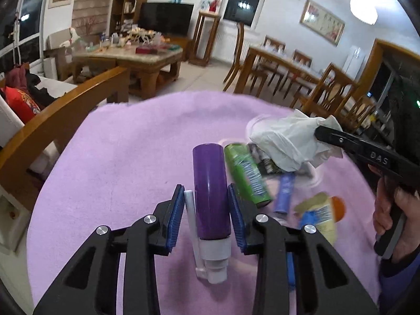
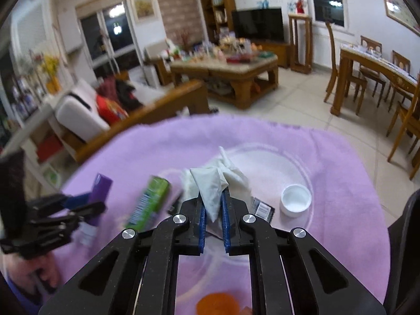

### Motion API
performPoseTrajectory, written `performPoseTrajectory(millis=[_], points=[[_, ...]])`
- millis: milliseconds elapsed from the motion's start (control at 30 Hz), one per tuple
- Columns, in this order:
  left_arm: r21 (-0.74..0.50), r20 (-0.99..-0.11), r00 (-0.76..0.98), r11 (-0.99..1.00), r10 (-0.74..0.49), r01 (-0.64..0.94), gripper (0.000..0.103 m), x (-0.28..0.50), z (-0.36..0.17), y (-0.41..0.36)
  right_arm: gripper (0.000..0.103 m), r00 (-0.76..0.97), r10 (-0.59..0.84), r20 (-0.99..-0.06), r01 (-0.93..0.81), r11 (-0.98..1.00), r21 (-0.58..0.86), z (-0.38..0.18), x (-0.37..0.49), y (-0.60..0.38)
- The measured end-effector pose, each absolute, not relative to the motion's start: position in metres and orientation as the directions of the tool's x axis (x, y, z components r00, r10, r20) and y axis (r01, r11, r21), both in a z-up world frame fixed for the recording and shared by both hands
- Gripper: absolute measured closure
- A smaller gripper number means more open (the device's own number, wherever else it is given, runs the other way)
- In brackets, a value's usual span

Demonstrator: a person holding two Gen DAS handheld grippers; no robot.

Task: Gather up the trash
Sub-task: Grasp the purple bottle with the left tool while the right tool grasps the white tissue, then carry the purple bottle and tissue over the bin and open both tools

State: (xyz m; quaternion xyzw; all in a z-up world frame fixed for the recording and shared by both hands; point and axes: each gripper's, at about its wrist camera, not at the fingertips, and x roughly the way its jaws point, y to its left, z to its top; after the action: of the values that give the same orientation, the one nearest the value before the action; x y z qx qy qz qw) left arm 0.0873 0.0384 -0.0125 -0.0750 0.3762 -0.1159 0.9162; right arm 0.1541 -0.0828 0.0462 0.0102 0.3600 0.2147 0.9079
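Note:
A purple bottle (image 1: 210, 189) with a white pump end lies on the lilac cloth (image 1: 118, 170). My left gripper (image 1: 206, 197) is shut on it, its blue pads against the bottle and a slim white tube (image 1: 190, 210) alongside. The right wrist view shows this gripper (image 2: 86, 204) and bottle (image 2: 101, 186) at the left. My right gripper (image 2: 213, 204) is shut on a crumpled white tissue (image 2: 215, 183), held above a clear plate (image 2: 302, 162). From the left wrist view, the right gripper (image 1: 319, 131) and tissue (image 1: 286, 141) are at the right.
On the cloth lie a green can (image 1: 246, 173), a violet tube (image 1: 284, 189), a yellow bottle with an orange cap (image 1: 323, 215), a dark wrapper (image 2: 262, 207) and a white cap (image 2: 296, 199). A wooden sofa arm (image 1: 65, 110) borders the left. Dining chairs (image 1: 333, 92) stand beyond.

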Motion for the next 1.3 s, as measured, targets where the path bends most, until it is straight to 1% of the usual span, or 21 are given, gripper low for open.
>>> performPoseTrajectory(millis=[167, 300, 433, 533, 767, 933, 1300], points=[[-0.251, -0.594, 0.745, 0.95, -0.302, 0.185, 0.07, 0.074, 0.021, 0.029, 0.092, 0.712, 0.456, -0.534, -0.381, 0.889, 0.252, 0.088, 0.119, -0.112], [-0.262, -0.539, 0.768, 0.936, -0.346, 0.237, 0.07, 0.065, 0.048, 0.007, 0.092, 0.752, 0.469, -0.464, -0.383, 0.883, 0.272, 0.114, 0.09, -0.14], [-0.248, -0.504, 0.773, 0.922, -0.385, 0.298, 0.071, 0.059, 0.066, -0.021, 0.092, 0.785, 0.464, -0.41, -0.375, 0.883, 0.282, 0.134, 0.063, -0.173], [-0.245, -0.487, 0.761, 0.903, -0.429, 0.352, 0.078, 0.058, 0.077, -0.049, 0.092, 0.805, 0.452, -0.383, -0.359, 0.886, 0.293, 0.142, 0.045, -0.202], [-0.205, -0.496, 0.719, 0.871, -0.486, 0.447, 0.078, 0.063, 0.084, -0.119, 0.092, 0.85, 0.402, -0.34, -0.294, 0.898, 0.328, 0.148, 0.006, -0.28], [-0.215, -0.512, 0.682, 0.847, -0.522, 0.487, 0.078, 0.071, 0.077, -0.152, 0.092, 0.878, 0.353, -0.324, -0.243, 0.91, 0.335, 0.147, -0.02, -0.328], [-0.197, -0.53, 0.603, 0.778, -0.596, 0.596, 0.078, 0.071, 0.071, -0.238, 0.092, 0.926, 0.237, -0.293, -0.105, 0.91, 0.402, 0.131, -0.06, -0.438]])
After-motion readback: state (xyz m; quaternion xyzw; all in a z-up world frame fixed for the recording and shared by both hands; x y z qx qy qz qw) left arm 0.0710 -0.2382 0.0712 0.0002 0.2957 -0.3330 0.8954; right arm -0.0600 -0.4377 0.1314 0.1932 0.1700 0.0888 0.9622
